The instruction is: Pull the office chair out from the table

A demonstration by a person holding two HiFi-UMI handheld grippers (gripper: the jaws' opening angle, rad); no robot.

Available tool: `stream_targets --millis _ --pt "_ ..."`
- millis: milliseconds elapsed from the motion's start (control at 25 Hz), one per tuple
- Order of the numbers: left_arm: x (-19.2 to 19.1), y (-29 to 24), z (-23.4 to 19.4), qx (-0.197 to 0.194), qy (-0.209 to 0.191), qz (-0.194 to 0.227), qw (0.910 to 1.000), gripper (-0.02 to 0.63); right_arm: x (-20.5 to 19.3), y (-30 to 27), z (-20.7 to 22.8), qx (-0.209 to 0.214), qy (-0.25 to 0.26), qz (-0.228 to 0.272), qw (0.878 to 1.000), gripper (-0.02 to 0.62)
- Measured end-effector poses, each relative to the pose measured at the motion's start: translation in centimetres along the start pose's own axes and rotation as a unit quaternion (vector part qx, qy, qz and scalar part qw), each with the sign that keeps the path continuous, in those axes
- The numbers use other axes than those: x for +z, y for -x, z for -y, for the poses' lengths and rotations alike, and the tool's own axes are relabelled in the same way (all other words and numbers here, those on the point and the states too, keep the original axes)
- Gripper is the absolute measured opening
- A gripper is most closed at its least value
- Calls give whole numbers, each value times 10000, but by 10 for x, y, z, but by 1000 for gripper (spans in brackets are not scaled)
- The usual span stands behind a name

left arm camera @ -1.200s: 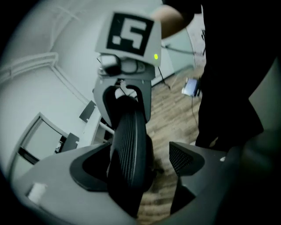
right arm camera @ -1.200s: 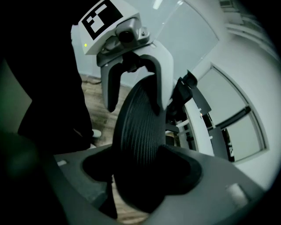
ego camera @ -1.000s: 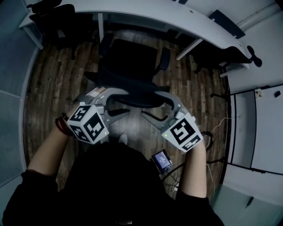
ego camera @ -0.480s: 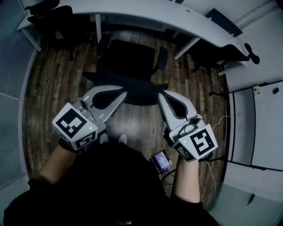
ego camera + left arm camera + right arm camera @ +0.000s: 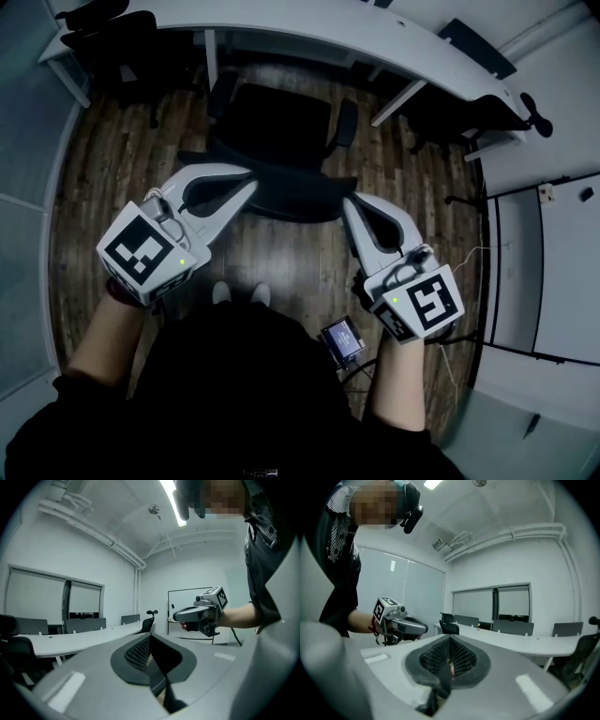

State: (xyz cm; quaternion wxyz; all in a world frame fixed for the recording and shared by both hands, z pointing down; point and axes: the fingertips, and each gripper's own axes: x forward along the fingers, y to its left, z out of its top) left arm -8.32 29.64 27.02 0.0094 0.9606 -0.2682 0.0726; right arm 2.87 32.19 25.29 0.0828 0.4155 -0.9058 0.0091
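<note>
The curved white table (image 5: pixel 309 23) spans the top of the head view. The black office chair (image 5: pixel 281 141) stands near its edge, backrest toward the person. The 2 tools, left gripper (image 5: pixel 246 180) and right gripper (image 5: pixel 352 204), are clenched on nothing. They flank the backrest, apparently without touching it.

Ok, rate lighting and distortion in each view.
Head view: dim, the office chair nearly featureless black, fisheye bowing the table edge. Left gripper view: bright, glare off the ceiling light strip, dark corners. Right gripper view: bright, even, dark rounded corners.
</note>
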Motion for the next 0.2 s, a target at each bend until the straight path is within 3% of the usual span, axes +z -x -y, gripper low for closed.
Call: stream_targets --millis 200 --pt "-14 -9 20 -277 371 18 9989 7 -5 -15 -12 168 -80 -86 9998 0"
